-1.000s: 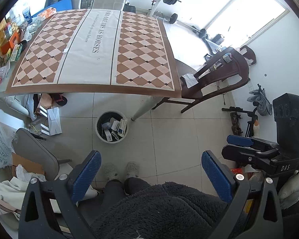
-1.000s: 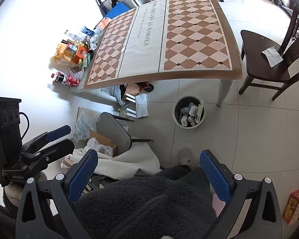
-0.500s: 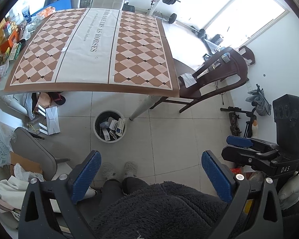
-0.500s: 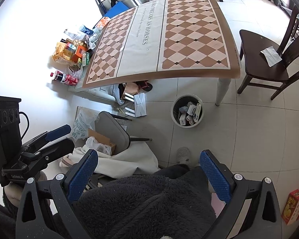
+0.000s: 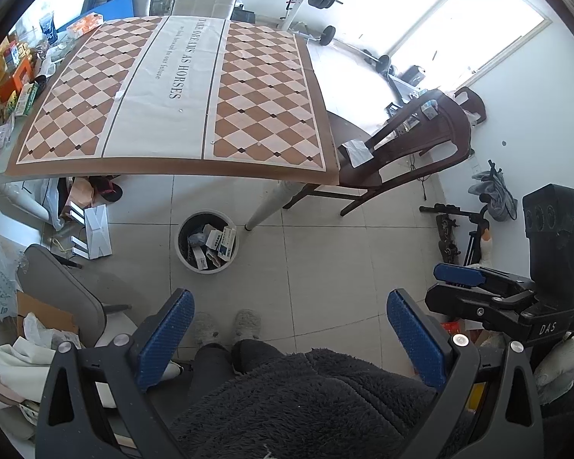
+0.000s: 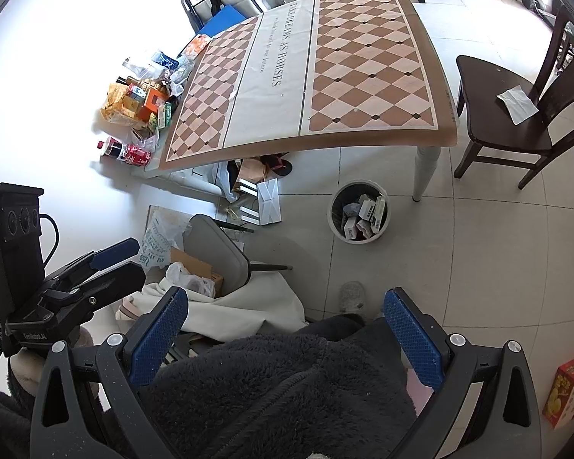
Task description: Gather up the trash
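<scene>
A round white bin (image 5: 206, 243) (image 6: 359, 217) holding several small boxes stands on the tiled floor by a white table leg. The table (image 5: 172, 88) (image 6: 310, 72) under its checkered cloth carries nothing on the cloth. My left gripper (image 5: 287, 329) is open and held high over a person's dark fleece top, nothing between its blue pads. My right gripper (image 6: 285, 321) is open too, equally bare. Each gripper shows at the edge of the other's view: the right gripper (image 5: 490, 290), the left gripper (image 6: 84, 279).
Snack packs and a cola bottle (image 6: 124, 151) lie beside the table's left edge. A dark wooden chair (image 5: 398, 145) with a paper on its seat stands right of the table. A grey chair (image 6: 218, 248), bags and cloth clutter the floor at left. A red box (image 6: 570, 390) sits bottom right.
Both views have shifted slightly, with the table and bin drifting a little in frame. Both grippers stay open and bare.
</scene>
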Demonstrator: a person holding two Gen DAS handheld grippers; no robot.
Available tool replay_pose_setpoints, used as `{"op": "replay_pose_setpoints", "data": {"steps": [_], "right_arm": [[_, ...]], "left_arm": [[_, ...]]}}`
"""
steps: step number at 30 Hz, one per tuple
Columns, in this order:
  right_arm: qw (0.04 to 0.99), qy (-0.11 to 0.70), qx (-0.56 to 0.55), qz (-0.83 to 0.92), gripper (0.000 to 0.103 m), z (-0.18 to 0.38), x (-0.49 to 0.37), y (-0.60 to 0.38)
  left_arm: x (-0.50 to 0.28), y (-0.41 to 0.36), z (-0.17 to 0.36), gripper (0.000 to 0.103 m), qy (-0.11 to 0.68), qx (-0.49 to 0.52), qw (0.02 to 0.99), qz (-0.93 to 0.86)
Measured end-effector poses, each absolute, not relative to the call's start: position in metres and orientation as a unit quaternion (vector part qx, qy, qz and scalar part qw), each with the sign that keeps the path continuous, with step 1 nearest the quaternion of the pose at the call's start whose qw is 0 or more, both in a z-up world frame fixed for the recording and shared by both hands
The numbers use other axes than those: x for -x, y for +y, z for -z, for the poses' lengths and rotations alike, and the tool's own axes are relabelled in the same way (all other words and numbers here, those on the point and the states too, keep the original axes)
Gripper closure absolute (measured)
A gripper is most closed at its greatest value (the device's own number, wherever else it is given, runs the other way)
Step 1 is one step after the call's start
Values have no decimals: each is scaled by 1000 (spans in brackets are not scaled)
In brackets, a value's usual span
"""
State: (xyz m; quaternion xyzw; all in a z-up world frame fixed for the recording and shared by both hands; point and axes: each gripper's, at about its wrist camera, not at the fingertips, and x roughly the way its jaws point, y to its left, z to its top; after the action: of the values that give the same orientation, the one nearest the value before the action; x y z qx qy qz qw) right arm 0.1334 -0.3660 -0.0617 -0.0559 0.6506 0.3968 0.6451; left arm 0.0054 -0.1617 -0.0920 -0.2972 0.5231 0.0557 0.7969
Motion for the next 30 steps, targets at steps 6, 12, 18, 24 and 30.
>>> {"op": "replay_pose_setpoints", "data": {"steps": [6, 12, 18, 24, 30], "right_arm": [[645, 650, 57, -397, 0, 63, -133, -367], [644, 650, 60, -399, 0, 63, -136, -368], [643, 650, 59, -400, 0, 63, -136, -368], [644, 650, 58, -398, 0, 63, -134, -367], [644, 650, 58, -399, 0, 63, -135, -367]], "left_arm": [[-6, -166, 91, 0, 524, 297, 796, -53], [-6, -167, 91, 0, 524, 297, 797, -52], [-4, -167, 91, 0, 523, 297, 797, -52], [-5, -169, 90, 0, 522, 297, 798, -52], [-5, -169, 89, 0, 523, 298, 797, -53]]}}
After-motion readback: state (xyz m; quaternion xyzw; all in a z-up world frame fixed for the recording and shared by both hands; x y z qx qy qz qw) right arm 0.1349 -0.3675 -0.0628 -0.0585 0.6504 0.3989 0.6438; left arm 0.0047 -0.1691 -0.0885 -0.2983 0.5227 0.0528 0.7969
